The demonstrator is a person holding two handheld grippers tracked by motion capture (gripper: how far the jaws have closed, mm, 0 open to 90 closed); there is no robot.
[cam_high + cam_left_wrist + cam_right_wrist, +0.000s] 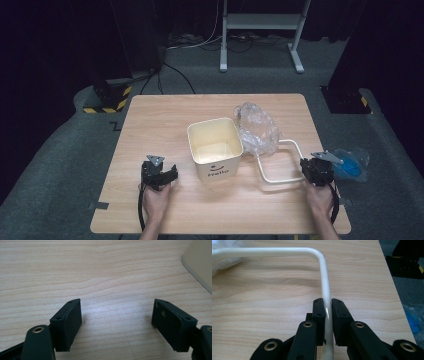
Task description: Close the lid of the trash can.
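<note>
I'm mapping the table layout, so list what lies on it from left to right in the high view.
left gripper → cream square bin → crumpled clear plastic bag → white bent tube frame → right gripper → blue item in clear wrap, at the table's right edge.

I see the square cream plastic bin (215, 147) mid-table, the crumpled clear plastic bag (256, 128) touching its right side, the bent white tube frame (280, 165) before that bag, and my right gripper (316, 171) at the frame's right end.
</note>
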